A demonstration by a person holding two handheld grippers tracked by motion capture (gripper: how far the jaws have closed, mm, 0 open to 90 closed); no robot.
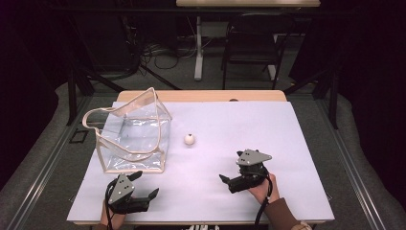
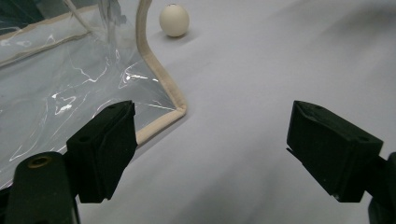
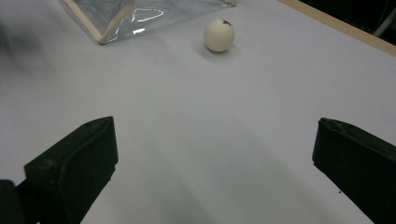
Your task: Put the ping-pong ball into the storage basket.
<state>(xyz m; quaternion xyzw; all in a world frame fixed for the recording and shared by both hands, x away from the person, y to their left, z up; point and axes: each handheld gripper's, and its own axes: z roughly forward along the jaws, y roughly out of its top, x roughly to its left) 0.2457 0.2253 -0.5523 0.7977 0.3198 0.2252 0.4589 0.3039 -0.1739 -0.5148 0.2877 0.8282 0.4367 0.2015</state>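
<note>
1. Dark room across the upper frame, with grey floor, tangled cables, a black chair (image 1: pixel 251 45) and a white table leg (image 1: pixel 198 48).
2. White-covered table (image 1: pixel 268 139) filling the centre, wooden edge visible along the far side.
3. Clear plastic bag (image 1: pixel 134 136) with beige trim, standing open at centre left.
4. Left gripper (image 1: pixel 143 186) at lower left, jaws spread wide, holding nothing, just beside the bag's near corner.
5. Right gripper (image 1: pixel 229 178) at lower right, jaws wide apart, empty.
6. Small white ball (image 1: pixel 190 139) at centre, just right of the bag, well apart from both grippers.
</note>
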